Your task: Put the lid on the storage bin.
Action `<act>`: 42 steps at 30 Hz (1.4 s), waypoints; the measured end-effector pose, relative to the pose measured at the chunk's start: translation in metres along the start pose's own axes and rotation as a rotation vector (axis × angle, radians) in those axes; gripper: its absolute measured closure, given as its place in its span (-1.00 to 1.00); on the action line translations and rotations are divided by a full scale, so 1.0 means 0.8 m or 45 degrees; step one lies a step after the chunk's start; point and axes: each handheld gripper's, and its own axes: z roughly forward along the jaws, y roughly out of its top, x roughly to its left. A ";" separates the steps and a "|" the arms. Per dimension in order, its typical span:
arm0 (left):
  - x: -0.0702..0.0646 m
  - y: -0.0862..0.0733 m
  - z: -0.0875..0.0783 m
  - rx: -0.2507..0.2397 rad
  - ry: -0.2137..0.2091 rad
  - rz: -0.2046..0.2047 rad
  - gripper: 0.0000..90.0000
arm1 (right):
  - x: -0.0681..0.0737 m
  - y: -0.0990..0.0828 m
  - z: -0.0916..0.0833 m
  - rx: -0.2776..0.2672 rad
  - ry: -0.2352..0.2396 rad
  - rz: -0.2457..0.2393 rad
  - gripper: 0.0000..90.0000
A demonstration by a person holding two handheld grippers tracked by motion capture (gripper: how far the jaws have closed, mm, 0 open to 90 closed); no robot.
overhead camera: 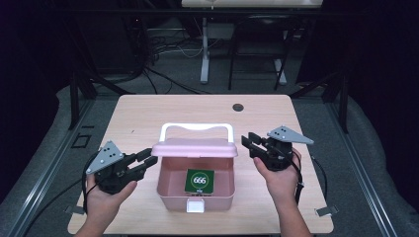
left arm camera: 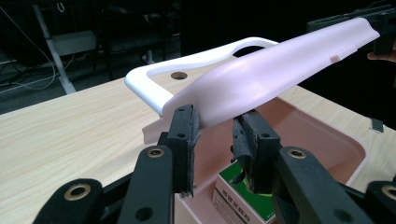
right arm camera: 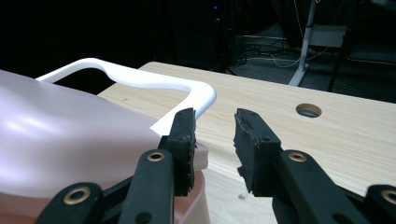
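A pink box point(overhead camera: 170, 192) stands on the table with its lid point(overhead camera: 195, 148) swung up and a white handle point(overhead camera: 197, 127) behind it. Inside lies a green carton marked 666 point(overhead camera: 199, 180). My left gripper point(overhead camera: 147, 159) is at the lid's left end. In the left gripper view the lid point(left arm camera: 280, 70) runs in between the parted jaws of the left gripper point(left arm camera: 217, 119), and no squeeze shows. My right gripper point(overhead camera: 249, 143) is held just off the lid's right end. In the right gripper view its own gripper point(right arm camera: 215, 116) stands open on bare table, with the lid point(right arm camera: 60, 140) left of its jaws.
A white latch point(overhead camera: 195, 206) sits on the box's front wall. The wooden table point(overhead camera: 148, 113) has a round cable hole point(overhead camera: 238, 107) at the back. Desk legs and cables stand in the dark beyond the far edge.
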 end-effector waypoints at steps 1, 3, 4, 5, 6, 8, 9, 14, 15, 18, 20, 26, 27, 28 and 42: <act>0.000 -0.001 0.000 0.001 -0.003 -0.001 0.52 | 0.000 0.000 0.000 -0.001 0.000 0.000 0.51; 0.000 -0.002 -0.001 0.003 -0.005 -0.001 0.52 | 0.000 0.000 0.000 -0.001 0.000 0.000 0.51; -0.001 -0.004 -0.002 0.004 -0.007 -0.001 0.52 | 0.000 0.000 0.000 -0.002 0.000 0.001 0.51; -0.001 -0.004 -0.002 0.004 -0.007 -0.001 0.52 | 0.000 0.000 0.000 -0.002 0.000 0.001 0.51; -0.002 -0.006 -0.003 0.009 -0.012 -0.002 0.52 | 0.000 0.000 0.000 -0.003 0.002 0.001 0.51; -0.002 -0.007 -0.003 0.006 -0.011 -0.004 0.52 | 0.000 0.000 0.000 -0.002 0.002 0.001 0.51; -0.003 -0.009 -0.004 0.011 -0.014 -0.003 0.52 | 0.000 0.000 0.000 -0.002 0.007 0.004 0.50; -0.004 -0.013 -0.005 0.012 -0.016 -0.008 0.52 | 0.000 0.000 0.000 0.000 0.010 0.004 0.50; -0.005 -0.015 -0.006 0.012 -0.019 -0.009 0.52 | 0.000 0.000 0.000 0.001 0.010 0.005 0.50; -0.005 -0.018 -0.007 0.016 -0.022 -0.012 0.52 | 0.001 0.000 0.001 0.002 0.011 0.004 0.49; -0.006 -0.020 -0.008 0.017 -0.024 -0.009 0.52 | 0.001 -0.001 0.001 0.003 0.012 0.003 0.49; -0.008 -0.025 -0.009 0.020 -0.030 -0.012 0.52 | 0.001 -0.001 0.001 0.003 0.016 0.005 0.49; -0.007 -0.027 -0.010 0.025 -0.033 -0.011 0.51 | 0.001 -0.001 0.001 0.004 0.016 0.006 0.49; -0.007 -0.027 -0.010 0.025 -0.033 -0.011 0.51 | 0.001 -0.001 0.001 0.004 0.016 0.006 0.49; -0.010 -0.039 -0.012 0.034 -0.035 -0.019 0.53 | 0.004 -0.001 0.003 0.012 0.024 0.001 0.49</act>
